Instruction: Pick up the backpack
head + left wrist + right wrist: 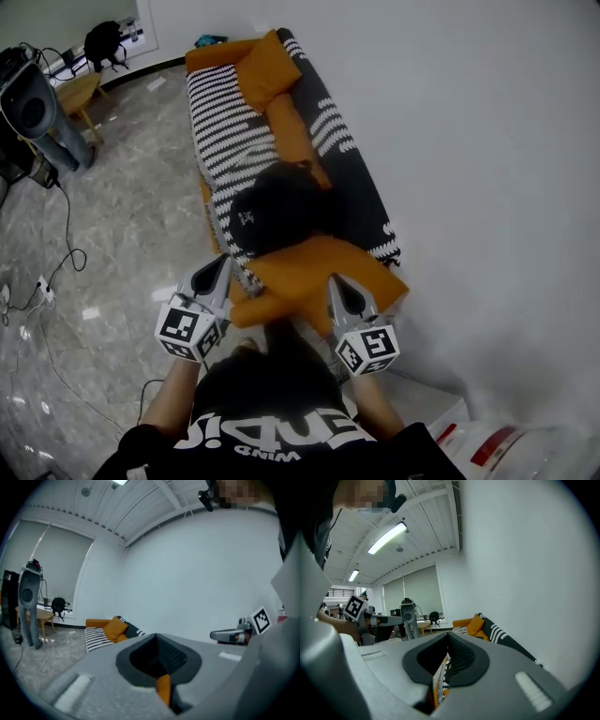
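Observation:
A black backpack [277, 208] lies on a sofa [220, 122] that has a black-and-white striped cover and orange cushions [323, 272]. My two grippers hover over the sofa's near end, short of the backpack. The left gripper [223, 262] is shut and empty, and so is the right gripper [335, 281]. In the left gripper view the closed jaws of the left gripper [157, 637] point at the far end of the sofa [110, 631]. The right gripper view looks over the shut right gripper [449, 637] along the sofa [487, 627]. The backpack is hidden in both gripper views.
A white wall [487, 141] runs along the sofa's right side. At the far left stand a grey machine on a stand [33, 103] and a wooden table [80, 94] with a black bag [103, 42]. Cables [56, 281] trail over the marble floor. A white container [487, 445] sits bottom right.

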`<move>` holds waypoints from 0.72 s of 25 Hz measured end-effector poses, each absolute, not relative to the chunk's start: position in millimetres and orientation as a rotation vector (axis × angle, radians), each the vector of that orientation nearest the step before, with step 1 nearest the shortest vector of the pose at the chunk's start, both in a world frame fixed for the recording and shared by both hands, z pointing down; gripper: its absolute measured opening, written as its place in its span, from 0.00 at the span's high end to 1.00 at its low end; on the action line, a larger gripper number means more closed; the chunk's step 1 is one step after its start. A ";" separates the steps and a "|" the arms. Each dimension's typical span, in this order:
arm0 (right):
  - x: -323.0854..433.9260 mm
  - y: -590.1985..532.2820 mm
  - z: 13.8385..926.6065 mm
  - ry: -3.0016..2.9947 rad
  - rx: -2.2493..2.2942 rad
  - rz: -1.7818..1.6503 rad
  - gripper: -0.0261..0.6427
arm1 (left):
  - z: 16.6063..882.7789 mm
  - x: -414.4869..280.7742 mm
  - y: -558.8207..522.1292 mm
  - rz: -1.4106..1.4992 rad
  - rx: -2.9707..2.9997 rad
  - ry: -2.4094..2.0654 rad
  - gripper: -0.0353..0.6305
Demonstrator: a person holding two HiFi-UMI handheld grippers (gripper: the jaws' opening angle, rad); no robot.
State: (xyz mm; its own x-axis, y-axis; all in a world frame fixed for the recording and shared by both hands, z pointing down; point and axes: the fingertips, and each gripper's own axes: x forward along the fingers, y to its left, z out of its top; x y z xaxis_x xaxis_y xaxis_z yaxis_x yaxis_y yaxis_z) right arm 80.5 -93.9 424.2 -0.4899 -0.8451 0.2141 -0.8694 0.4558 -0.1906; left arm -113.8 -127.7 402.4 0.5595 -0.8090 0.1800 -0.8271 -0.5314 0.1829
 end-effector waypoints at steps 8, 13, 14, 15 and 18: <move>110.3 -180.6 429.8 -2.647 1.434 0.425 0.96 | 406.0 -83.9 -201.1 0.095 2.487 -1.467 0.94; 108.1 -208.0 433.5 -2.698 1.358 0.462 0.96 | 410.3 -76.3 -227.3 0.106 2.474 -1.495 0.94; 106.7 -212.3 434.3 -2.703 1.348 0.470 0.96 | 410.8 -75.6 -231.8 0.107 2.473 -1.492 0.94; 105.2 -216.3 435.5 -2.707 1.339 0.478 0.96 | 411.6 -75.4 -236.3 0.106 2.471 -1.488 0.94; 100.5 -228.8 441.3 -2.714 1.332 0.478 0.95 | 415.6 -76.3 -249.5 0.108 2.471 -1.457 0.89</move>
State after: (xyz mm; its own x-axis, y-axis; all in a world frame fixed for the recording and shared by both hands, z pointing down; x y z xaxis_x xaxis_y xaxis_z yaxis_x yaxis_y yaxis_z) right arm 100.5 -228.8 441.3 -0.6185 -0.7581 0.2070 -0.7832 0.5731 -0.2414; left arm -76.3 -249.5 415.6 0.4917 -0.8477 0.1992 -0.8678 -0.4580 0.1930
